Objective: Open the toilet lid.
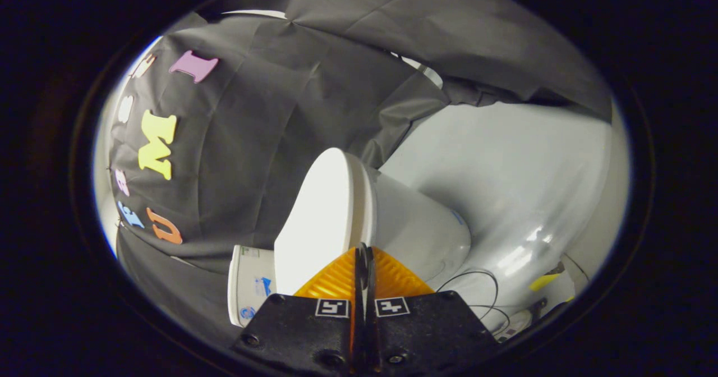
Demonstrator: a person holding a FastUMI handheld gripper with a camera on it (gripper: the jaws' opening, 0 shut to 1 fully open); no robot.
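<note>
The gripper had its two fingers pressed together, with only a thin dark seam between them and nothing held. Their tips met at a point right against the toilet, at the line where the lid met the bowl; whether they actually touched it could not be told. The whole scene was rolled sideways, so the toilet appeared tipped over. The lid, a smooth white oval, lay closed flat on the bowl and spread to the left of the fingertips and just beyond them. The bowl bulged to the right of the tips. The tank, with small stickers on it, sat at the left of the fingers, touching the lid's near end. A pale glossy floor stretched beyond and to the right of the bowl. Thin dark cables looped on it just right of the fingers, near the bowl. Black cloth hung beyond the lid.
</note>
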